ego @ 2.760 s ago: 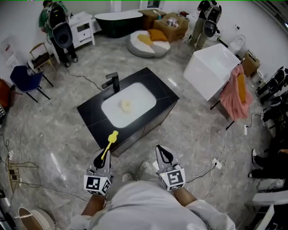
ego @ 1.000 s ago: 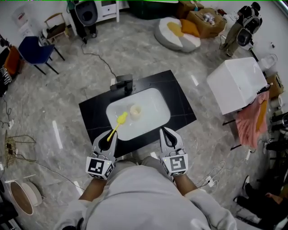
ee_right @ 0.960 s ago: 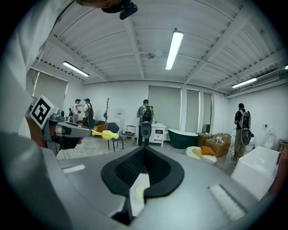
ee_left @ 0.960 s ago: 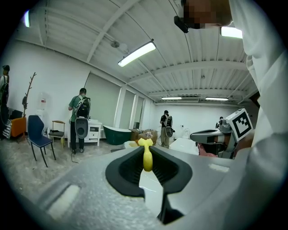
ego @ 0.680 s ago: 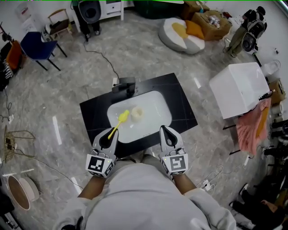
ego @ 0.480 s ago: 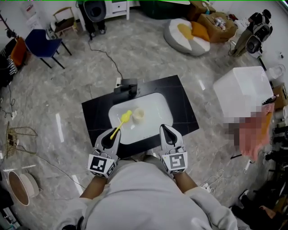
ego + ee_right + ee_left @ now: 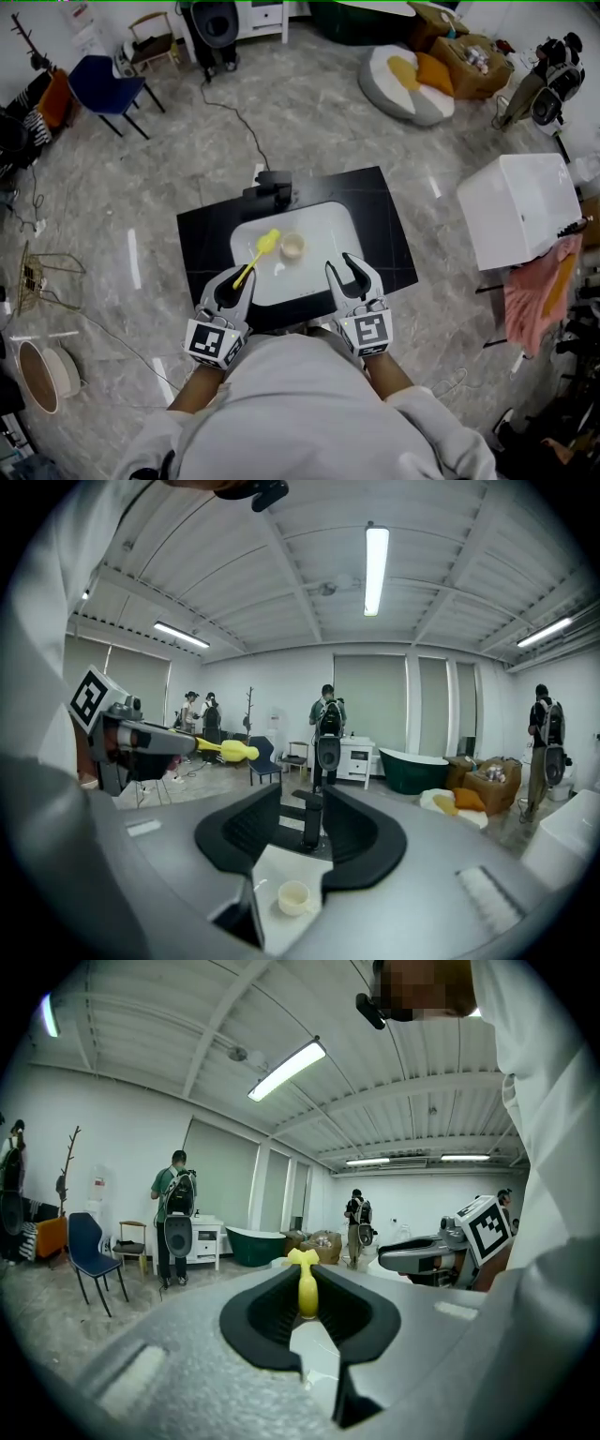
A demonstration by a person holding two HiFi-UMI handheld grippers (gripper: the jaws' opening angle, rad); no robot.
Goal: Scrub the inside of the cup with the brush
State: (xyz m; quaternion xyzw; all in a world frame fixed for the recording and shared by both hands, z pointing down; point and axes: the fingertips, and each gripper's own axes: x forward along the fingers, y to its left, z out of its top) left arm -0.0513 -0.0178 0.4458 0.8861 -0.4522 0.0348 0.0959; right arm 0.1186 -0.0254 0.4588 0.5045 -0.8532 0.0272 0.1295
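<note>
Grips the brush (image 7: pixel 258 255) in the left claw (image 7: pixel 231 283), head poised just left of the cup (image 7: pixel 293 246) in the sink (image 7: pixel 326 225), and has just been opening the empty right claw (image 7: pixel 351 268) nearer, likely to steady that cup.

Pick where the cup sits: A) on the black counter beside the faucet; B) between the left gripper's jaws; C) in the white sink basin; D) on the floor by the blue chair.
C: the cup stands in the white sink basin, apart from the left gripper, which is shut on the yellow brush.
</note>
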